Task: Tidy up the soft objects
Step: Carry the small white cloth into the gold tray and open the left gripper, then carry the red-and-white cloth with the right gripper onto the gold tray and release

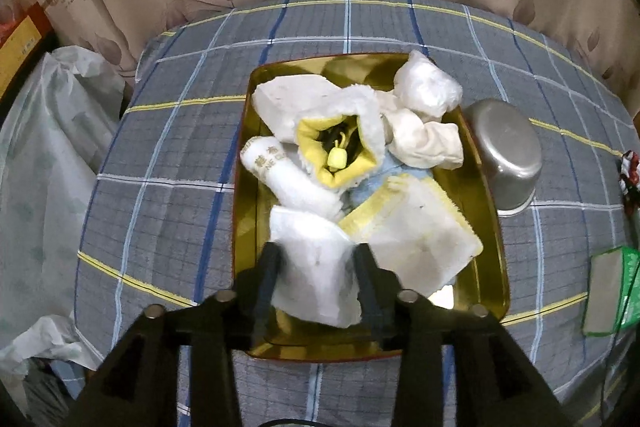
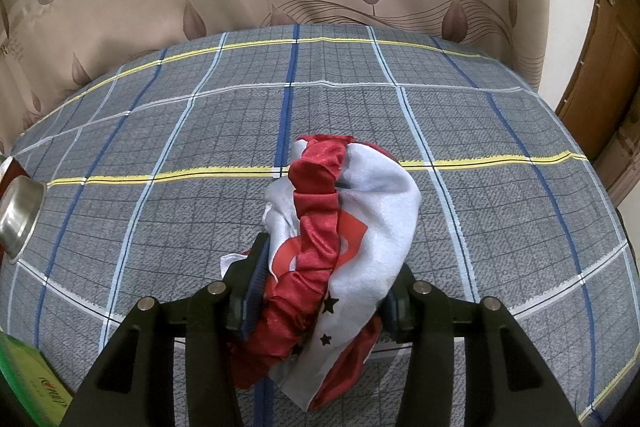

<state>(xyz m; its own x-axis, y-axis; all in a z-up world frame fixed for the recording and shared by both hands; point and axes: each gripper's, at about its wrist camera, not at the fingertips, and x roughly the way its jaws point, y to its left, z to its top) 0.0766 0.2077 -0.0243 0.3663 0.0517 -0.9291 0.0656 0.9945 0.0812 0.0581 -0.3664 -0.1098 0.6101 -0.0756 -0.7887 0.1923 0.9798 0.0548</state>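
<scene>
Steel bowl (image 1: 505, 157) touching gold tray (image 1: 496, 291)

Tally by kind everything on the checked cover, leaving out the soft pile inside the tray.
Gold tray: 1
Steel bowl: 1
Green pack: 1
Red-and-white cloth: 1
Total: 4

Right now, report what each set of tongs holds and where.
Right tongs clamp the red-and-white satin cloth by its bunched near end. Left tongs straddle a white folded cloth in the gold tray; grip unclear.
</scene>
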